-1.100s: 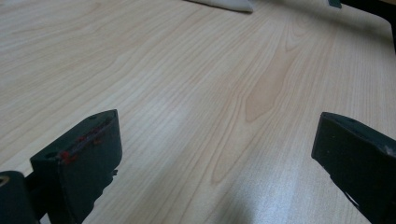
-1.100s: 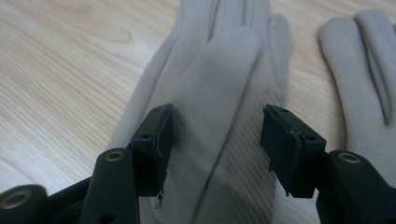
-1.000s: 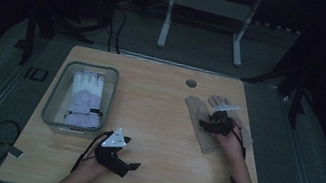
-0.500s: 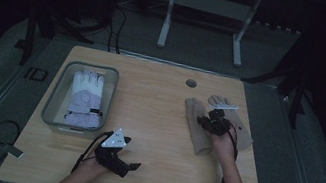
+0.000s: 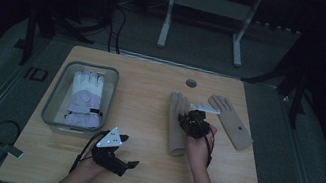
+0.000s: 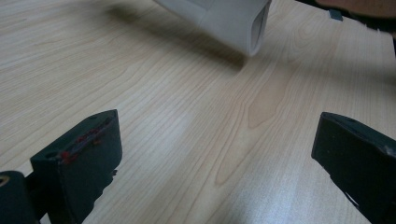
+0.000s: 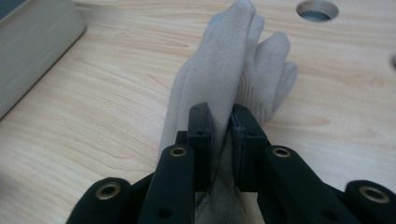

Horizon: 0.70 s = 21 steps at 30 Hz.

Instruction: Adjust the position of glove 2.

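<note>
While the right gripper (image 7: 220,128), whose jaws had just been closing, pinched a fold of the beige glove (image 7: 233,70), its long axis ran straight ahead along the table (image 5: 150,94); the left gripper (image 5: 130,163) rested agape, well apart.

Beige glove (image 5: 177,122) at frame centre is showing plain tan fabric, matching the second beige glove (image 5: 231,121) to its right. White-and-lavender glove (image 5: 85,98) is sitting in the clear grey bin (image 5: 52,102) at left; the table (image 5: 137,168) is showing light wood grain, black jaws.
</note>
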Each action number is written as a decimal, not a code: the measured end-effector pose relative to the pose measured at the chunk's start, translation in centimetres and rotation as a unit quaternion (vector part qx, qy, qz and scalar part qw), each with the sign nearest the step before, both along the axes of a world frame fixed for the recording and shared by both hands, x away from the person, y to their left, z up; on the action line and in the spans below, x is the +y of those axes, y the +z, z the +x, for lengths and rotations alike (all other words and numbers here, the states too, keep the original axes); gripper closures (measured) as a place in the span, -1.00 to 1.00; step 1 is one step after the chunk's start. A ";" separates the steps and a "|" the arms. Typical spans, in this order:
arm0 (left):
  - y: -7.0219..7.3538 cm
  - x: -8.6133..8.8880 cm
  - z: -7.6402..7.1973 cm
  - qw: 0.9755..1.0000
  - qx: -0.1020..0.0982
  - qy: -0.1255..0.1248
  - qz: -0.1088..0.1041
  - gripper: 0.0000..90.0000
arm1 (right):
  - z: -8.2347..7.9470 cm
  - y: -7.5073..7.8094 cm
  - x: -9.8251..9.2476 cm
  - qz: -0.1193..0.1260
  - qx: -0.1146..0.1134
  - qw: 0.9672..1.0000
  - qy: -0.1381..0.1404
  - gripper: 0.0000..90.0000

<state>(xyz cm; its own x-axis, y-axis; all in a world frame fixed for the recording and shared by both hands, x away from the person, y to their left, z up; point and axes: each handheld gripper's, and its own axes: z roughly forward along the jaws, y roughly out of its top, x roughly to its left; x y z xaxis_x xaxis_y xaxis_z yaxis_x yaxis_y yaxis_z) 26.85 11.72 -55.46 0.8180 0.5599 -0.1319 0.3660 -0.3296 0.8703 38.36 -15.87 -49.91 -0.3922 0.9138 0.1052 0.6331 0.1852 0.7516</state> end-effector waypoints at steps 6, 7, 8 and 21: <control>0.1 0.2 -0.1 1.000 -0.005 0.005 0.000 -0.96 | -0.1 -2.6 1.4 0.006 0.034 0.999 -0.019 0.77; 0.1 0.2 -0.1 1.000 -0.006 0.005 0.001 -0.96 | -0.1 -3.0 1.6 0.002 0.036 0.999 -0.019 0.76; 0.1 0.2 -0.1 1.000 -0.006 0.005 0.001 -0.96 | -0.1 -3.4 1.6 0.001 0.041 0.999 -0.018 0.75; -0.3 0.0 -0.1 1.000 -0.010 -0.002 0.011 -0.96 | -0.9 -4.4 2.7 -0.036 0.030 0.999 0.028 0.09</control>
<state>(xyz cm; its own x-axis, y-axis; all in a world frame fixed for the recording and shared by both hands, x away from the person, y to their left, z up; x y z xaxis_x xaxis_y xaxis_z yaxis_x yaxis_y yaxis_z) 26.78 11.68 -55.73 0.8229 0.5587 -0.1032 0.3468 -0.3499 0.8703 37.49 -13.20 -54.35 -0.4375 0.8968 0.0656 0.6642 0.2731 0.6958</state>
